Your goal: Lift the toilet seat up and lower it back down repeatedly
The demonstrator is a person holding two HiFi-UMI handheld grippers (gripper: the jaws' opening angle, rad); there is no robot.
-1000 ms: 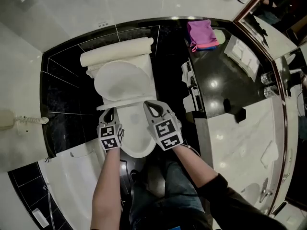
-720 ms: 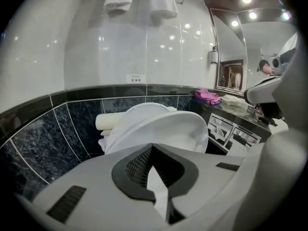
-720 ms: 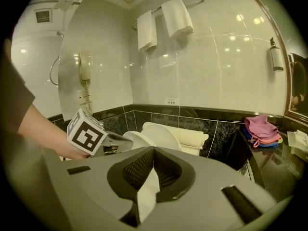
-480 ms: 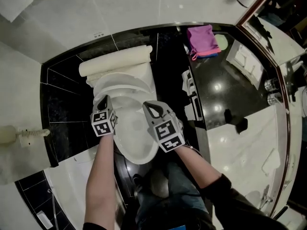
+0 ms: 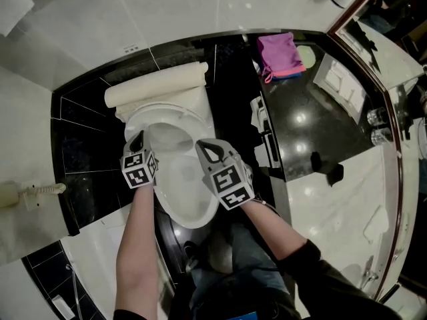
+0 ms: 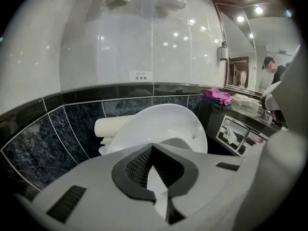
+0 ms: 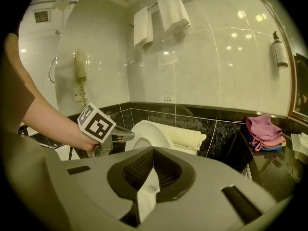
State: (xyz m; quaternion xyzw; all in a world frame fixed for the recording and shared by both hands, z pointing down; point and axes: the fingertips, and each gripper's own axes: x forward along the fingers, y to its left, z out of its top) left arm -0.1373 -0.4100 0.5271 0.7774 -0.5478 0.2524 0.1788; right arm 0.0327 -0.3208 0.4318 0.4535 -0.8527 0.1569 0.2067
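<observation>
– Left gripper (image 6: 152, 146), how do you read it?
– I see its jaws drawn together with nothing caught between them. In my head view its tips sit at the nine o'clock edge of the toilet seat (image 5: 163, 120). In the right gripper view they lie just beside that rim, and I can't tell whether they touch it.
– And the right gripper (image 7: 153, 149)?
– Closed as well, and empty. It hangs over the bowl (image 5: 189, 200) with its tips near the seat's five o'clock edge. I can't confirm contact there either.
– Where is the seat itself?
– It's raised off the bowl and tilted back toward the cream cistern (image 5: 157, 85) at twelve o'clock. It fills the middle of my left gripper view, straight ahead of the jaws.
– What's further out?
– A black tiled band (image 5: 87, 132) runs behind the cistern. At two o'clock I have a black counter (image 5: 313, 132) with a pink cloth (image 5: 280, 49) on its far corner. In the right gripper view there's a wall phone (image 7: 81, 64) at ten o'clock and white towels (image 7: 163, 16) hanging at twelve.
</observation>
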